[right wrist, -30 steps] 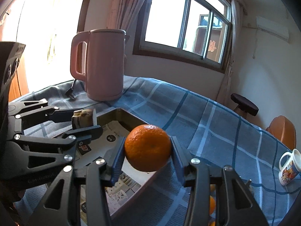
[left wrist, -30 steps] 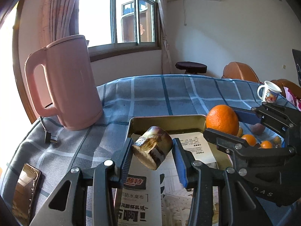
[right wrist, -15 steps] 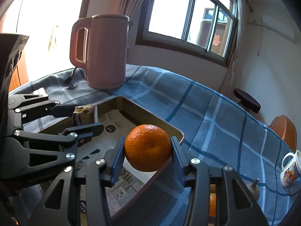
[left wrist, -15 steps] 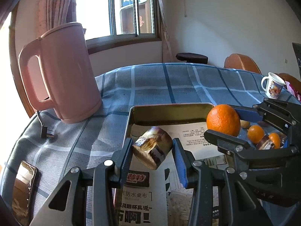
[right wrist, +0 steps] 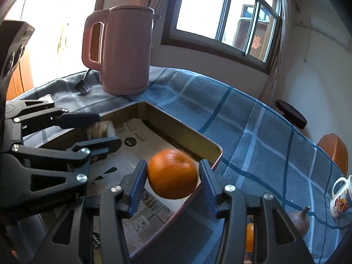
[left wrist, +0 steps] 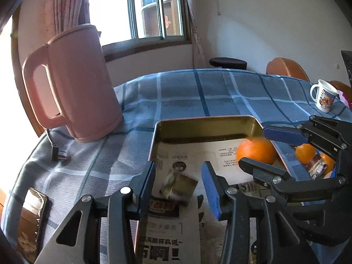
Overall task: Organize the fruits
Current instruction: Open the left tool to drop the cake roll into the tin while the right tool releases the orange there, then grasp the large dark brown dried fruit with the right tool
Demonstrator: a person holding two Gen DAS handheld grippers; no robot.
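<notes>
Left gripper [left wrist: 178, 180]: black frame with blue pads, jaws just opened a little wider; the small brown wrapped cylindrical piece [left wrist: 178, 186] lies blurred between the pads, with a gap on each side, so no pad presses on it.
Right gripper [right wrist: 172, 183]: same black and blue build, jaws just opened further; the round orange fruit [right wrist: 172, 173] sits between the pads, blurred, with a clear gap at the right pad and the left pad at most brushing it.
Wrapped piece, place: over the newspaper sheets [left wrist: 189, 156] lining the tray, near the tray's left wall in the left wrist view; whether it rests on the paper cannot be told.
Orange fruit, place: inside the tray at its right wall, near the far right corner [left wrist: 256, 151].
Tray: shallow rectangular gold-coloured metal tray [left wrist: 204, 127] on a blue checked tablecloth [left wrist: 198, 92]; it holds the newspaper, the orange fruit and the wrapped piece.
Outside the tray: smaller oranges [left wrist: 304, 153] on the cloth just past its right wall, and a brown pear [right wrist: 298, 220] further out.
Pink electric kettle [left wrist: 72, 83]: upright on the cloth, beyond the tray's far left corner, its plug [left wrist: 58, 154] lying on the cloth.
White printed mug [left wrist: 324, 98]: upright, well apart from the tray.
Dark phone [left wrist: 33, 217]: flat at the near left edge of the cloth.
</notes>
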